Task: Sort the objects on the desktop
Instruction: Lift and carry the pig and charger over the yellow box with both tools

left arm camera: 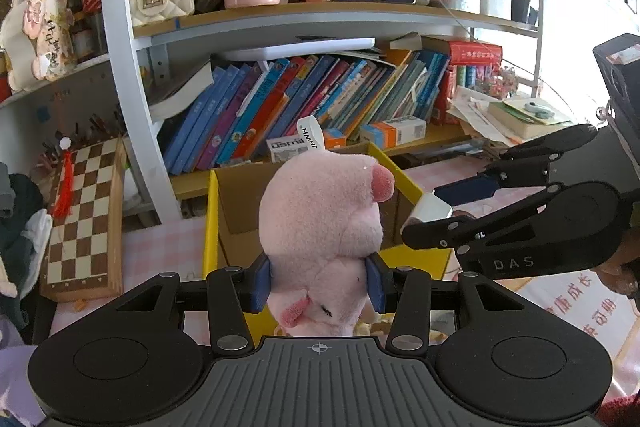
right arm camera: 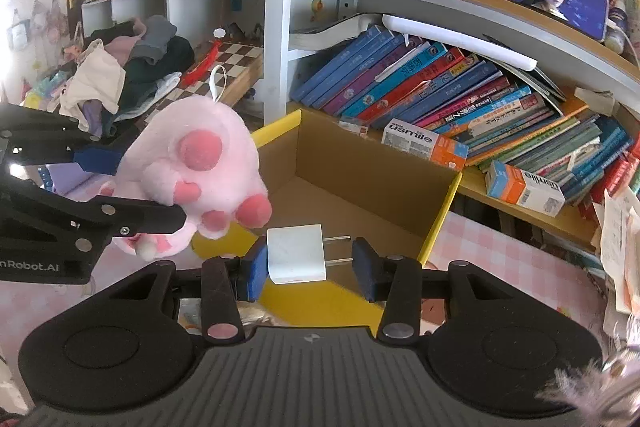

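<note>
Holding two things over the box at once. My left gripper (left arm camera: 318,285) is clamped on the pink plush toy (left arm camera: 324,223), blue pads pressed into its soft sides, the toy standing up with its white loop tag on top. It hangs above the near left part of the cardboard box (right arm camera: 368,171), the one with yellow flap edges, which sits on the pink checked tablecloth (right arm camera: 500,247) against the low bookshelf (right arm camera: 440,95).

My right gripper (right arm camera: 310,263) carries a white plug (right arm camera: 298,253). The left pad touches the plug's body; the two metal prongs point right toward the other pad. Whether the right pad bears on the prong tips I cannot tell, but the plug sits level and off the table, so I judge it held, jaws at a middling width. It hovers over the near edge of the box.

Progress, as I read it: the box floor in the right wrist view is bare brown card, nothing in it yet. Both items are lifted and brought to the box, not released. What is left is letting go of each, then whatever else on the desk needs sorting; papers heap at the right edge, but I cannot say which belong to the job.

Risk noted: the grippers sit close together, and the plug grip looks thin.
</note>
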`<state>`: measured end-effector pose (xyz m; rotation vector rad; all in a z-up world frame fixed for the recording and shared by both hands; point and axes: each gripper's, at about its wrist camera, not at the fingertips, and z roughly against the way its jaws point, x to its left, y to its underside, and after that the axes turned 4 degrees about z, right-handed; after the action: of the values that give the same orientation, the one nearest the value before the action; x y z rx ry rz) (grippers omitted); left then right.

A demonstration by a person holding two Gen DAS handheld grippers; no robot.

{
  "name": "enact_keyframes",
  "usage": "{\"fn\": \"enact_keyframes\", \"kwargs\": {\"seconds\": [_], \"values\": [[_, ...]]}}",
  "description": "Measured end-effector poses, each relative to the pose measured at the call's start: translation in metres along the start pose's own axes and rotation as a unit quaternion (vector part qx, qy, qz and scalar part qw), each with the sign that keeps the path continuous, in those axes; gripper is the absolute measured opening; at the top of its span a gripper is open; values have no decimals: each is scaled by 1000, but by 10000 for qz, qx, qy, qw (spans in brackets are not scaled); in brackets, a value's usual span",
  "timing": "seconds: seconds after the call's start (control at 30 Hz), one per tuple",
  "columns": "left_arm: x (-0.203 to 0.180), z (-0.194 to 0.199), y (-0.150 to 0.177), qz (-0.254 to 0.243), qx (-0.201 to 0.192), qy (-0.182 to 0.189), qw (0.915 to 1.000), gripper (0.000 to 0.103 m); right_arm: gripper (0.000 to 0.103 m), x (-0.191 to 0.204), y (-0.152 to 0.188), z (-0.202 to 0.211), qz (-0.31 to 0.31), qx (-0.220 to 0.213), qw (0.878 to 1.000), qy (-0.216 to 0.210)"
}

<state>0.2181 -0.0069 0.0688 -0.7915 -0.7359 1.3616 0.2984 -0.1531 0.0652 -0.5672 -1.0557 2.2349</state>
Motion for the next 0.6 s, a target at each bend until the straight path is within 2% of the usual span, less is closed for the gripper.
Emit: {"fn": "enact_keyframes", "kwargs": {"seconds": [0.33,0.6], "values": [[11,-37,-29,25,130,-157,9998,45,42,-31,-23,-38,383,-1,9991,-167],[20,-80,-49,-59,391,-324,9987,45,42,-48,-38,-77,865,130,9956,-345]]}}
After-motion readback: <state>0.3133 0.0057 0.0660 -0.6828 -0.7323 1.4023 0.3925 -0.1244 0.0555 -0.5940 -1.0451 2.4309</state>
